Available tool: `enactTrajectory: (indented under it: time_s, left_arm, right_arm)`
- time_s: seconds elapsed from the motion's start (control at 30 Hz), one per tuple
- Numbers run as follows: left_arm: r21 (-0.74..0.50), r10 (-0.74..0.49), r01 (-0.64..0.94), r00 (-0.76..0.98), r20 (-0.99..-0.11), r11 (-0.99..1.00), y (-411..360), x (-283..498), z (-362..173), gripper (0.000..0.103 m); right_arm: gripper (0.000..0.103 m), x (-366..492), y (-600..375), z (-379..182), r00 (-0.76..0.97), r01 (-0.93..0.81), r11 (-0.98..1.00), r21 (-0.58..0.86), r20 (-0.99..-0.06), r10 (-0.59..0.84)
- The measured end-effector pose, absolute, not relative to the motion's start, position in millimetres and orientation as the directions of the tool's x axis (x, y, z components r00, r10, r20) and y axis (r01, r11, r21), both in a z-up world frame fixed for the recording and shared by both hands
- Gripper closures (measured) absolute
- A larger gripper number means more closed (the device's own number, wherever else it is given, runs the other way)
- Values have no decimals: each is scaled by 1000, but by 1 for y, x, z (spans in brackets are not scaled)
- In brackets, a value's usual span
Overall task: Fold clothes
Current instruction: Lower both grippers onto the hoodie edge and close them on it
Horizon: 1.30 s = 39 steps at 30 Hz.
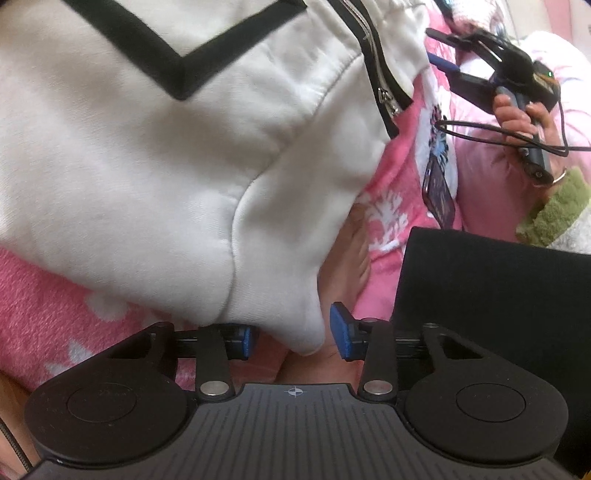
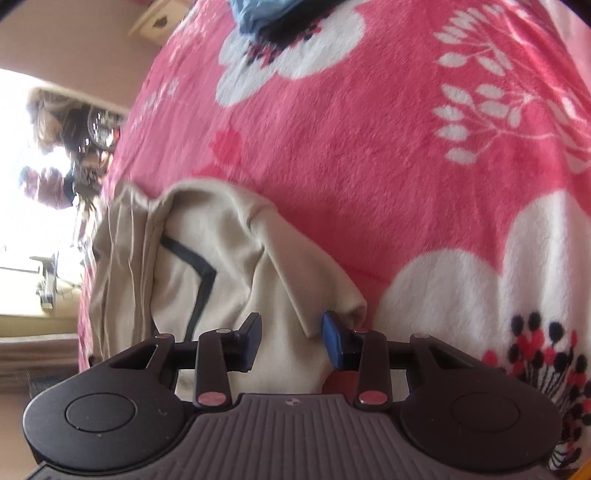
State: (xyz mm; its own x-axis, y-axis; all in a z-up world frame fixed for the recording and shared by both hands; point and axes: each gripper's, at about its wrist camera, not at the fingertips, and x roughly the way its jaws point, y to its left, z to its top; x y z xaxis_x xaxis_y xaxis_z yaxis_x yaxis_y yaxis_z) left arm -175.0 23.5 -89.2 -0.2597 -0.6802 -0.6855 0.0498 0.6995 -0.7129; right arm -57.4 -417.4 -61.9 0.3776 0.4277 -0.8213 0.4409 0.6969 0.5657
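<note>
A white zip jacket (image 1: pixel 155 147) with a black V stripe lies on a pink flowered blanket (image 1: pixel 55 288). In the left wrist view my left gripper (image 1: pixel 291 332) is open, its blue pads either side of a hanging sleeve tip without pinching it. The right gripper (image 1: pixel 443 51) shows at the upper right, held in a hand. In the right wrist view the jacket (image 2: pixel 221 266) lies bunched ahead, and my right gripper (image 2: pixel 291 339) is open with a fold of the cloth between its pads.
A phone (image 1: pixel 439 192) lies on the blanket near a bare foot (image 1: pixel 351 258). A black panel (image 1: pixel 498 295) stands at the right. Blue and dark clothes (image 2: pixel 269 14) lie at the blanket's far end. The bed edge and a bright window (image 2: pixel 22 184) are at left.
</note>
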Motion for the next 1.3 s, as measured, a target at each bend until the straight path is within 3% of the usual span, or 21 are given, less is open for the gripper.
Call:
enactTrajectory:
  time_s: [0.2, 0.33, 0.7, 0.9, 1.17, 1.23, 1.3]
  left_arm:
    - [-698, -664, 44, -270, -697, 715, 30, -172, -94, 69]
    - [-696, -663, 40, -272, -698, 717, 36, -170, -96, 69]
    - [-696, -667, 21, -264, -697, 718, 35, -171, -96, 69]
    - [-686, -663, -3, -256, -703, 728, 35, -171, -99, 79]
    - [-682, -659, -3, -261, -706, 731, 33, -171, -101, 80]
    - [-679, -653, 15, -256, -713, 734, 29, -172, -100, 86]
    - [-674, -646, 38, -249, -722, 738, 27, -172, -97, 93]
  right_arm:
    - [65, -66, -421, -46, 435, 473, 764, 438, -871, 229]
    - [64, -71, -421, -52, 403, 489, 780, 389, -894, 193]
    - [62, -72, -424, -74, 497, 520, 644, 561, -812, 306]
    - [66, -87, -425, -87, 531, 516, 582, 628, -768, 359]
    - [66, -93, -421, -94, 525, 515, 530, 674, -736, 427]
    - [72, -96, -420, -94, 529, 514, 535, 671, -739, 418]
    - [88, -97, -415, -91, 526, 496, 559, 664, -742, 414]
